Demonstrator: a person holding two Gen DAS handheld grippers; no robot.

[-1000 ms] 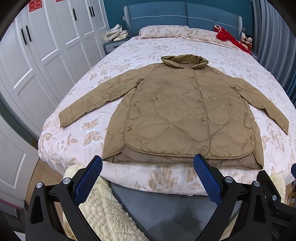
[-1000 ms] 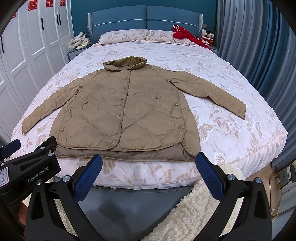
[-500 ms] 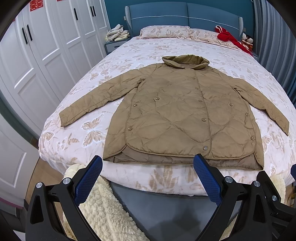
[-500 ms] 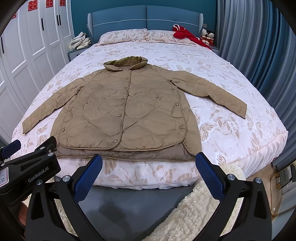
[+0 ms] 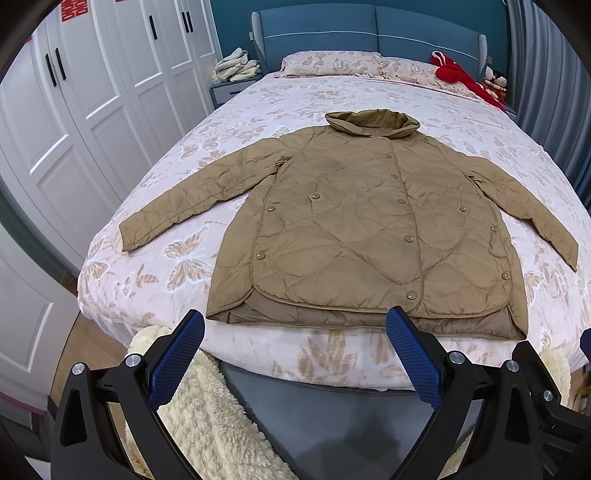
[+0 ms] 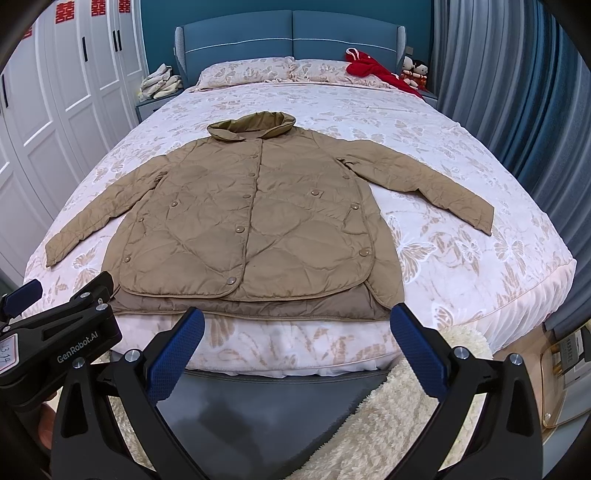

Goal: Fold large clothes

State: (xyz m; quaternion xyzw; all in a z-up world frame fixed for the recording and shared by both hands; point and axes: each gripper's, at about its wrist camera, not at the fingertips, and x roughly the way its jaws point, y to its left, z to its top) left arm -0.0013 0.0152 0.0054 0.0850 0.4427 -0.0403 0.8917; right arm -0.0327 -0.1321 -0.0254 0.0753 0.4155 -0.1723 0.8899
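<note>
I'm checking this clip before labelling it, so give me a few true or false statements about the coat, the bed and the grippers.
1. The tan quilted coat lies front up on the floral bedspread. True.
2. Both sleeves are folded across the chest. False: they spread out sideways.
3. The left gripper grips the hem. False: it is open, short of the coat.
4. The right gripper is open. True.
5. A red garment lies near the pillows. True.

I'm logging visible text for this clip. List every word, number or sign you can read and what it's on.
"GenRobot.AI": on the left gripper body, seen from the right wrist view.
"13.14", partly cut off: on a white tag on that gripper.
Red double-happiness signs: on the wardrobe doors.
Nothing readable on the jacket.
</note>
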